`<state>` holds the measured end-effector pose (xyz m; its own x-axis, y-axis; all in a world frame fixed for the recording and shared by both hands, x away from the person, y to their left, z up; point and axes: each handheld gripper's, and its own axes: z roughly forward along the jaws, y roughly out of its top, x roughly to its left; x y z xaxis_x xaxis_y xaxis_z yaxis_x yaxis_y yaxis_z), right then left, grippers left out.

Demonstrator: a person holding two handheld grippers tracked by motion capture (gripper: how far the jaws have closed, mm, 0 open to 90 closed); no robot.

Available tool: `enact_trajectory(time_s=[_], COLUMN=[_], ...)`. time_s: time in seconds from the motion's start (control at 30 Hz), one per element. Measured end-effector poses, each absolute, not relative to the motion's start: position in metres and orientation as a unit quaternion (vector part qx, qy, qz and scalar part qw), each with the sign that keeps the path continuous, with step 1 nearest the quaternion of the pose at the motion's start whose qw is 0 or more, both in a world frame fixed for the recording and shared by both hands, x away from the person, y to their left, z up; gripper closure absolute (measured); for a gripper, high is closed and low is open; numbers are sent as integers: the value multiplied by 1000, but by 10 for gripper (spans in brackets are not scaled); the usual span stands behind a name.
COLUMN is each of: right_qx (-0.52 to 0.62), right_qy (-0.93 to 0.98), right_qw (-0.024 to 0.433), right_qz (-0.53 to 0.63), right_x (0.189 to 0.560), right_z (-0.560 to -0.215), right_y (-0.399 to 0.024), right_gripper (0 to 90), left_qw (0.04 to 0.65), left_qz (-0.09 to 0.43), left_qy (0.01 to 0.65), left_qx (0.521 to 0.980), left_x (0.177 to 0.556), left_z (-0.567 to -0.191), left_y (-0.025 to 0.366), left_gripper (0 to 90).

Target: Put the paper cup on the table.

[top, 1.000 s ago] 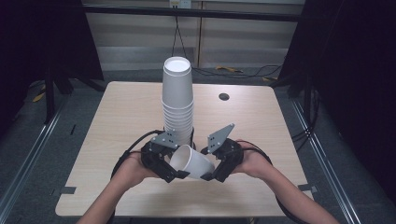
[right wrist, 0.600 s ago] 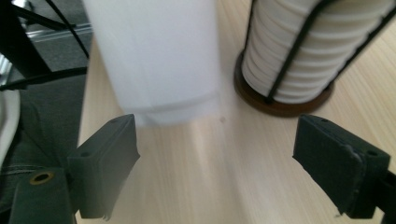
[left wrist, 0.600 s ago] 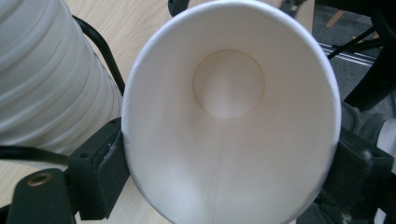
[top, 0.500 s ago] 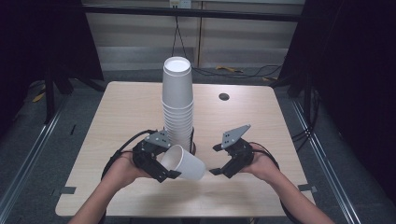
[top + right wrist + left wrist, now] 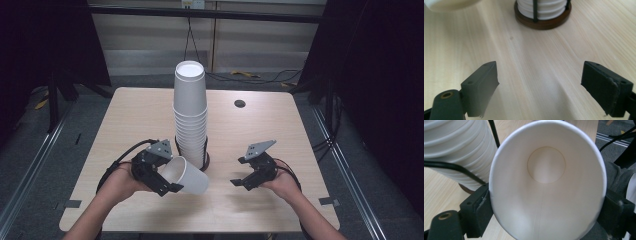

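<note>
A single white paper cup [image 5: 186, 174] lies on its side in my left gripper [image 5: 168, 181], which is shut on it near the rim. In the left gripper view the cup's open mouth [image 5: 546, 185] faces the camera, with a black jaw pressed against each side. A tall stack of white cups [image 5: 190, 112] stands in a dark round holder [image 5: 204, 162] just behind the held cup. My right gripper [image 5: 243, 182] hovers low over the table to the right of the stack, open. In the right gripper view its gripper [image 5: 539, 90] has bare wood between the wide-set jaws, and the holder's base [image 5: 541, 23] is ahead.
The light wooden table [image 5: 280, 135] has a small dark round hole [image 5: 239, 103] at the back right. A black cable [image 5: 449, 166] crosses in front of the stack [image 5: 459, 145]. Dark floor, rails and cables surround the table.
My right gripper has drawn away from the cup to the right and sunk toward the table. My left gripper has shifted a little left with the cup in it.
</note>
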<state>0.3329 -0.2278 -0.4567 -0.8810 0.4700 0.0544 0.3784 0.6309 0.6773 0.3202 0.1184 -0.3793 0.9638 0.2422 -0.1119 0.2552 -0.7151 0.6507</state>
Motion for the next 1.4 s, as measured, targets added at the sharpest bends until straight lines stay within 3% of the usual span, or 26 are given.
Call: enact_trajectory(time_s=[0.73,1.4], right_qx=[293,325], right_qy=[881,867], right_qw=[129,131], right_qz=[350,355], right_x=[327,329], right_z=[-498,-505], right_y=[-243,-246], right_gripper=[125,91], left_qw=[305,253], left_qz=[2,25], left_qy=[172,206], left_qx=[937,945], left_x=[328,340], left_z=[-382,-385], left_y=[152,186], left_gripper=[132,130])
